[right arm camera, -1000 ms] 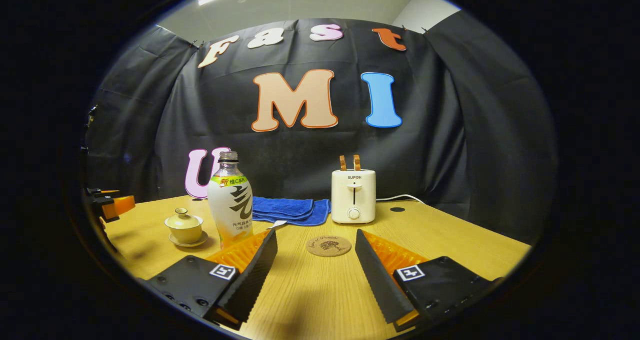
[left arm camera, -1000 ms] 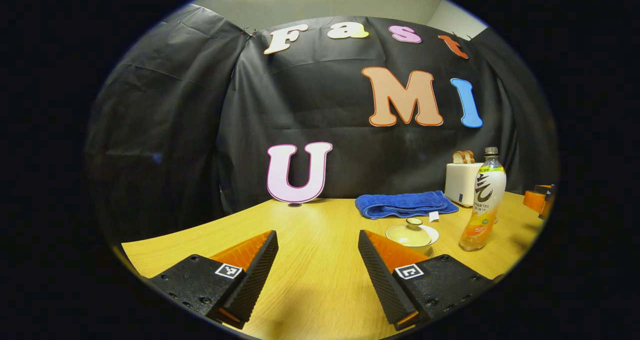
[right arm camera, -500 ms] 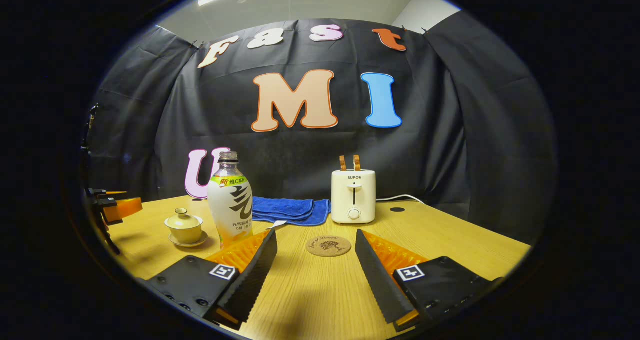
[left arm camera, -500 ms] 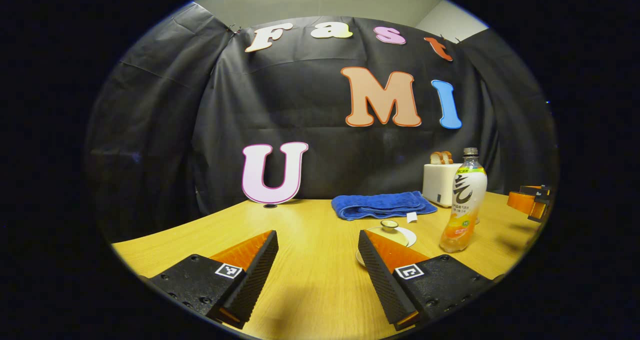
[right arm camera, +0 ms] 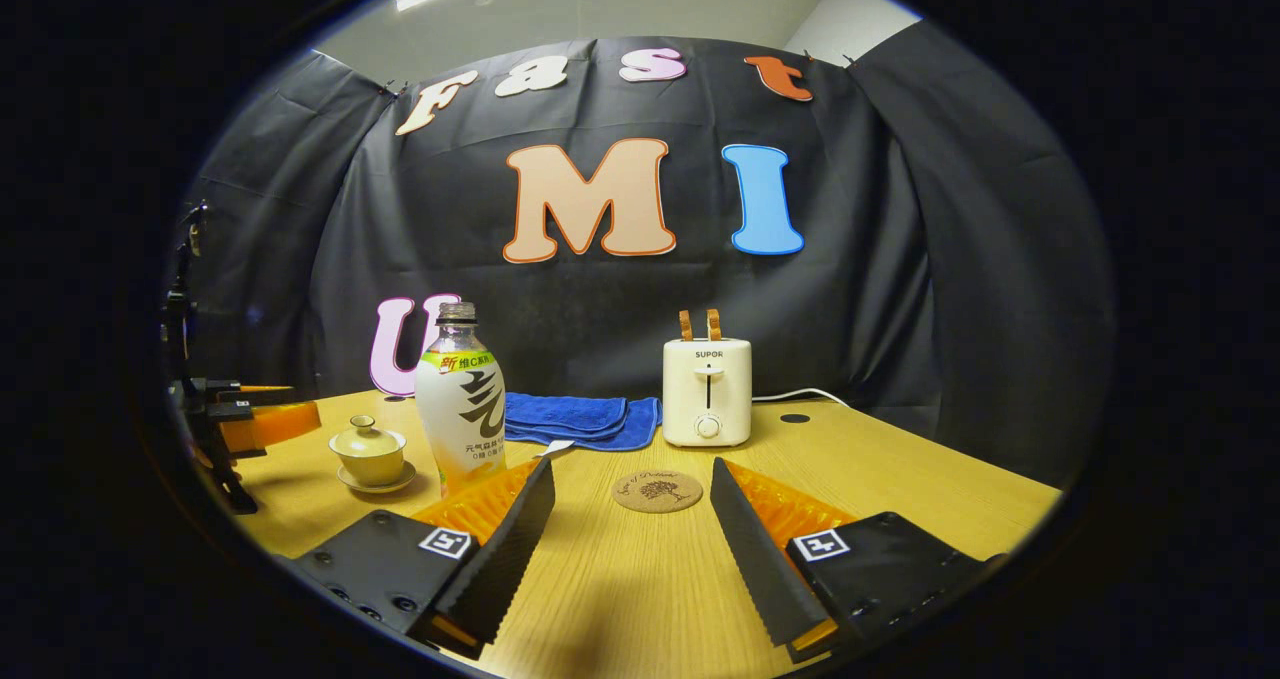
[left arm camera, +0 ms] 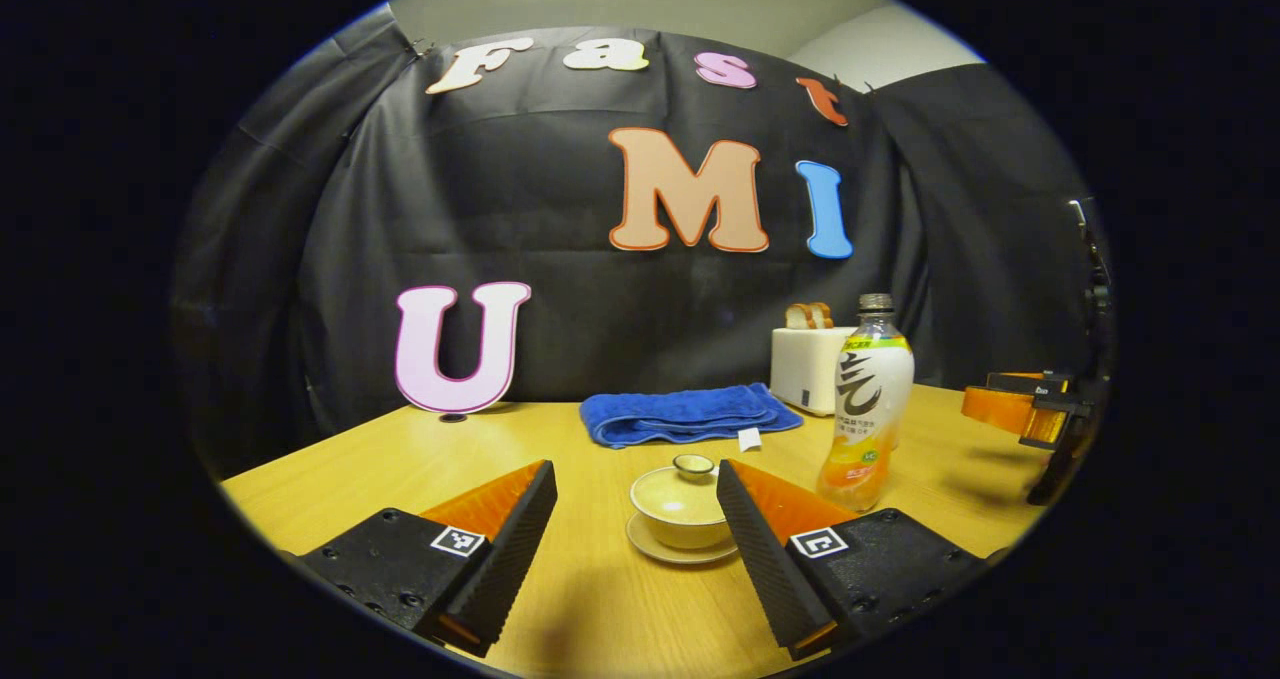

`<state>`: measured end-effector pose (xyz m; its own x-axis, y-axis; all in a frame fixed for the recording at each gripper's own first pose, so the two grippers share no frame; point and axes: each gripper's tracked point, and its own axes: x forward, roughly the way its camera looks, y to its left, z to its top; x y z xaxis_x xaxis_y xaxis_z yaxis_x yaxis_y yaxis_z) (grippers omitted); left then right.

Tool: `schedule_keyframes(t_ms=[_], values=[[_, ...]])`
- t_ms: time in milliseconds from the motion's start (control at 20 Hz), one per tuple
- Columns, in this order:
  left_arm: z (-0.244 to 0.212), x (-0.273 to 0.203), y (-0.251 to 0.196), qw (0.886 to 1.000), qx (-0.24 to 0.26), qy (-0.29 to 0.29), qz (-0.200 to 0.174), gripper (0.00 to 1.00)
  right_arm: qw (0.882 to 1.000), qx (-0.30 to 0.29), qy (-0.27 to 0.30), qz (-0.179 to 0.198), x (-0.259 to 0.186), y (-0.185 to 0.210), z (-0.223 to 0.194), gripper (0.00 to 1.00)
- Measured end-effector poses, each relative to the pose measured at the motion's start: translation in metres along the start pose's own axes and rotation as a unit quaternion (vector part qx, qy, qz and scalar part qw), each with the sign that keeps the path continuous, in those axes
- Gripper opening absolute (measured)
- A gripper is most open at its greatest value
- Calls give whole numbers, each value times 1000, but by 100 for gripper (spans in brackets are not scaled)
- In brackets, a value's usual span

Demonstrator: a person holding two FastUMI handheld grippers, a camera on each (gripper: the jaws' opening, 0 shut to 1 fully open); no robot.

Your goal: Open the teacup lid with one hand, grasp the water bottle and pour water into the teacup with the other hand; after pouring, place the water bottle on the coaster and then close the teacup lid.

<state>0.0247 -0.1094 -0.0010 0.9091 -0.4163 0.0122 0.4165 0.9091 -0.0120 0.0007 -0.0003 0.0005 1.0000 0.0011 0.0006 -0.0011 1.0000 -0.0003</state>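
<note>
Left tool point(left arm camera: 636, 519): I hold it open, teacup point(left arm camera: 680, 507) ahead between its fingers, lid point(left arm camera: 683, 481) on.
Right tool point(right arm camera: 632, 514): open, gripping nothing.

The left gripper point(left arm camera: 636, 519) hovers low over the table, level, its jaws spread wide with nothing clamped between them. In the right gripper view it sits near the table's left edge. The right gripper point(right arm camera: 632, 519) is likewise low and level, jaws wide apart, fingers gripping nothing.
</note>
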Motion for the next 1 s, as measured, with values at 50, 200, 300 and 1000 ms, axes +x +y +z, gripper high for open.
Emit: schedule_keyframes(t_ms=[50,200,300,1000], values=[[0,2,-2,1000,0,0,-7,94,1000,0,0,0,0,0,0,95],[0,10,-12,999,0,0,-33,94,1000,0,0,0,0,0,0,95],[0,17,-15,999,0,1,-40,93,1000,0,0,0,0,0,0,95],[-21,56,-33,995,27,63,-77,76,1000,0,0,0,0,0,1,100]])
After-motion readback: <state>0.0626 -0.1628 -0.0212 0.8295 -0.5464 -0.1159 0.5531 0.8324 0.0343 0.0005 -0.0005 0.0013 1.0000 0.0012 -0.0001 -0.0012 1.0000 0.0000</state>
